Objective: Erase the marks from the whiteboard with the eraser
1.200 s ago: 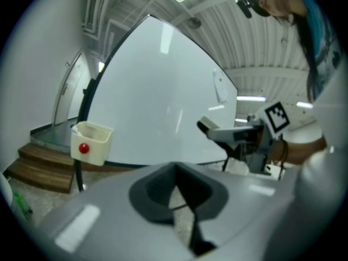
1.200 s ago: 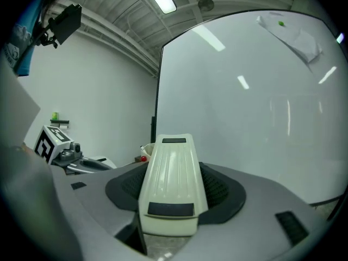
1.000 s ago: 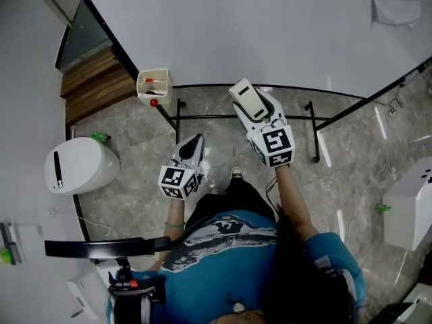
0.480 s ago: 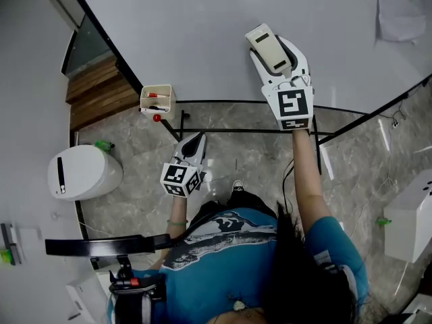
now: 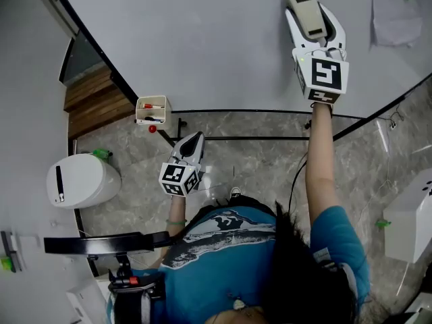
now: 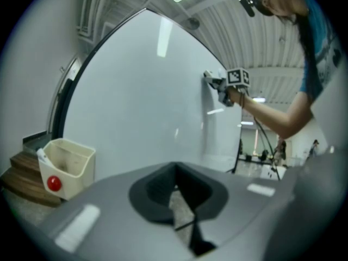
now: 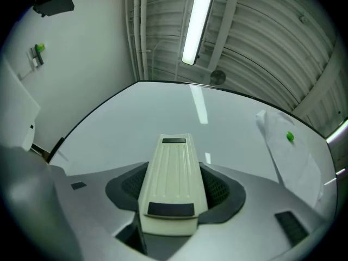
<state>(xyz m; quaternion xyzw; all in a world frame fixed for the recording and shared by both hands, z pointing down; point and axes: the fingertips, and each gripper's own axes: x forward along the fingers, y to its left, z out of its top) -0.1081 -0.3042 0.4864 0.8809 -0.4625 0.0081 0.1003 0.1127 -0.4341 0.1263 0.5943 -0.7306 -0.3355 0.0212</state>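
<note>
cream ribbed plastic eraser (image 5: 305, 7) clamped between right gripper (image 5: 314, 17) jaws, high on the white whiteboard (image 5: 202, 39). eraser underside hidden, board contact unclear. a second ago it was down by the board's bottom edge. left gripper (image 5: 194, 139) jaws closed on nothing, low, unmoved.

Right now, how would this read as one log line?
right hand-held gripper: shut on eraser, high at whiteboard | left hand-held gripper: shut, empty, low
</note>
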